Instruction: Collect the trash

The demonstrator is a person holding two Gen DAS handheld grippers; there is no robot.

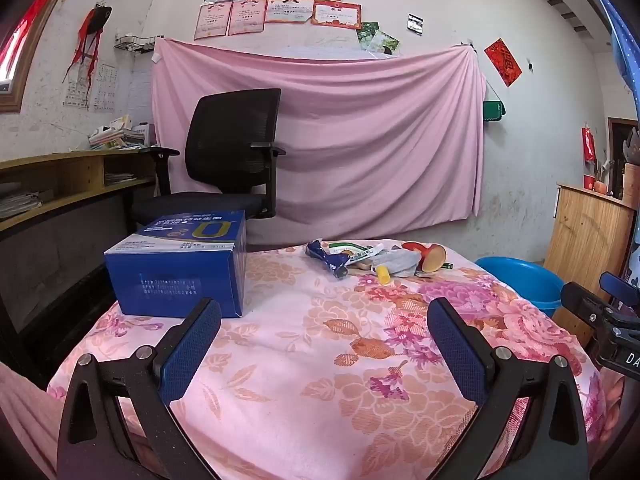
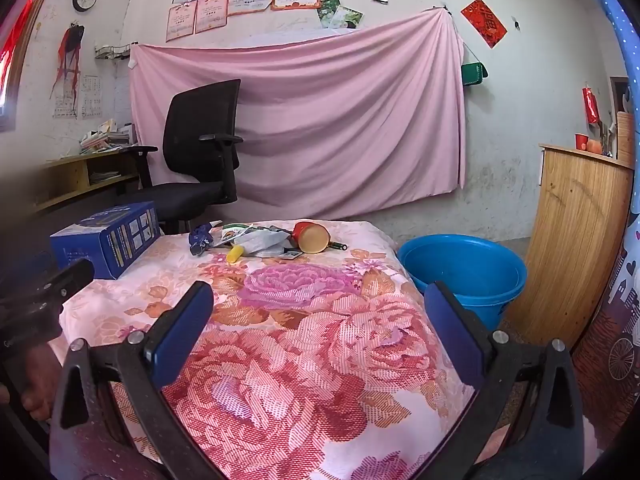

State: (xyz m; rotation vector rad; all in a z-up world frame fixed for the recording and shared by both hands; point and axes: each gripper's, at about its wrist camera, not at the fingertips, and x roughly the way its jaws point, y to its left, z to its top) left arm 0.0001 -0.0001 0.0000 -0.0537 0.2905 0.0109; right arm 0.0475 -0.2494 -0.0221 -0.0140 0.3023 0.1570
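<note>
Both tongs stand wide apart and empty: my left tongs (image 1: 324,336) and right tongs (image 2: 318,320) hover above the floral surface (image 2: 320,360), touching nothing. Trash pile (image 2: 264,240) lies at the far edge, with a red paper cup (image 2: 312,237) on its side at its right end, near the blue basin (image 2: 464,272) on the floor. Blue box (image 1: 180,264) sits left. My judgement: reach forward level, take one light piece squarely between the pads, and lift it before swinging toward the basin, presumably the bin.
</note>
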